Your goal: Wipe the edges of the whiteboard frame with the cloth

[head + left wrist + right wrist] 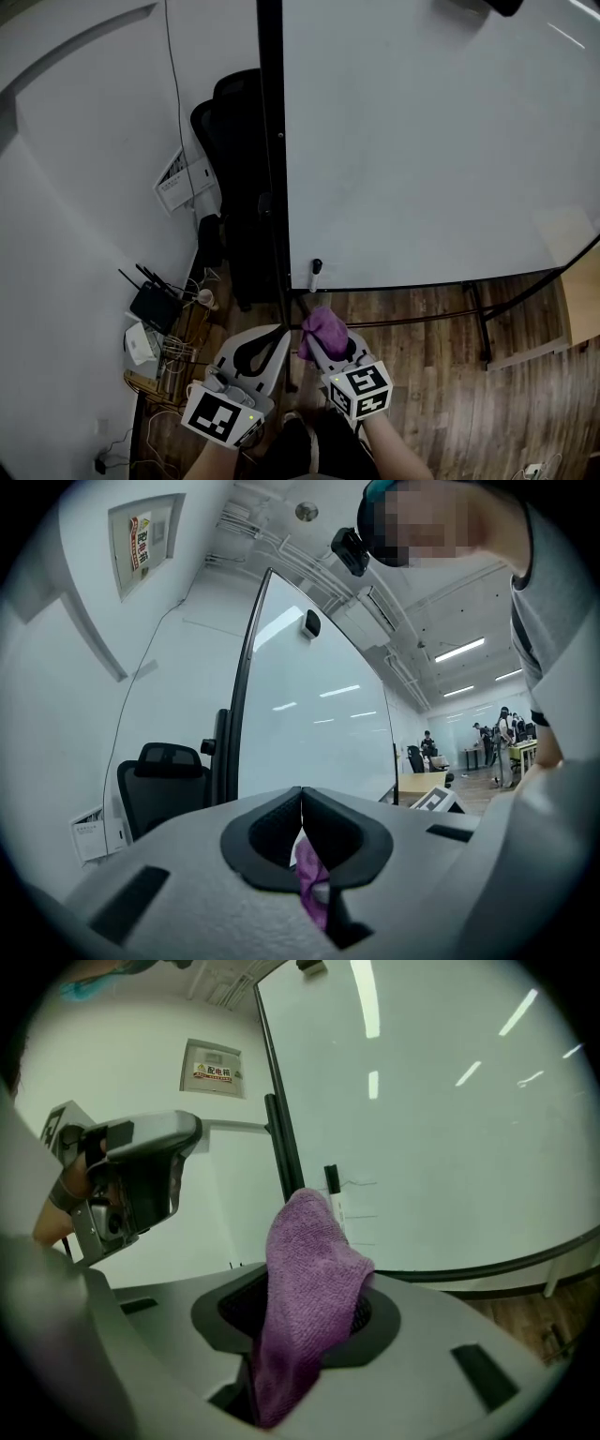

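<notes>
The whiteboard (422, 141) stands upright in a black frame, with its left edge (271, 141) and bottom edge (450, 282) in the head view. A black marker (316, 274) rests at the lower left corner. My right gripper (328, 343) is low, just below that corner, shut on a purple cloth (322, 330) that sticks up out of the jaws. In the right gripper view the cloth (305, 1279) covers the jaw tips, with the frame's left edge (281, 1147) behind it. My left gripper (279, 330) sits beside it to the left, shut, with a sliver of purple showing in its jaw gap (309, 878).
A black office chair (234, 141) stands behind the board's left edge. A white box (183, 178), a router (155, 305) and cables lie by the wall at left. The board's stand legs (478, 319) cross the wooden floor. People stand far off in the left gripper view.
</notes>
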{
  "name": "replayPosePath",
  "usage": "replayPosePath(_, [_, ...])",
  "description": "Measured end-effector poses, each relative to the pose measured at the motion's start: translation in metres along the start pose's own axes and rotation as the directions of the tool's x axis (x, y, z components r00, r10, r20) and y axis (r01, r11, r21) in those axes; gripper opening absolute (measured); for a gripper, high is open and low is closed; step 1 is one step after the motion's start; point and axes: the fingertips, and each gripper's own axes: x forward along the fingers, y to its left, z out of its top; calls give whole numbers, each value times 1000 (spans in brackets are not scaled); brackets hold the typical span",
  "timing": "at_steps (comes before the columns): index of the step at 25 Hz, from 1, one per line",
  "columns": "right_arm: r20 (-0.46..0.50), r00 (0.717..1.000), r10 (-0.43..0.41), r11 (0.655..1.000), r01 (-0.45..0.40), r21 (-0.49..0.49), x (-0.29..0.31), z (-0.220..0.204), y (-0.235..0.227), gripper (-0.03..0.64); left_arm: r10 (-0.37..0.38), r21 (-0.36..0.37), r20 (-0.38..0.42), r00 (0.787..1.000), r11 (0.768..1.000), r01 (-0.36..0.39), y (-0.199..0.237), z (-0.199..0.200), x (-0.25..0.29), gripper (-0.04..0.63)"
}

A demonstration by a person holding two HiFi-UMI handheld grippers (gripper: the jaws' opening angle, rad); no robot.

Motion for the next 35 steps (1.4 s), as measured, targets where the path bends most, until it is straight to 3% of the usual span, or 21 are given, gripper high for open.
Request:
replayPosePath(12, [-123, 991, -51, 998, 47, -37, 80, -50, -9, 103, -19, -59, -73, 997, 998, 15, 18, -35, 0, 17])
replayPosePath(21, [-133, 987, -87, 996, 83, -40, 124, -48, -23, 100, -38, -59, -106, 994, 998, 32, 35, -51, 9, 17])
replayPosePath(29, [-128, 981, -145, 989, 148, 11, 129, -47, -44, 94, -37, -75, -121, 992, 997, 28, 44, -61, 11, 17])
replayPosePath(35, [-125, 977, -174, 985, 175, -3, 122, -48, -58, 91, -59, -87, -120, 991, 995, 49, 39, -67, 16, 17])
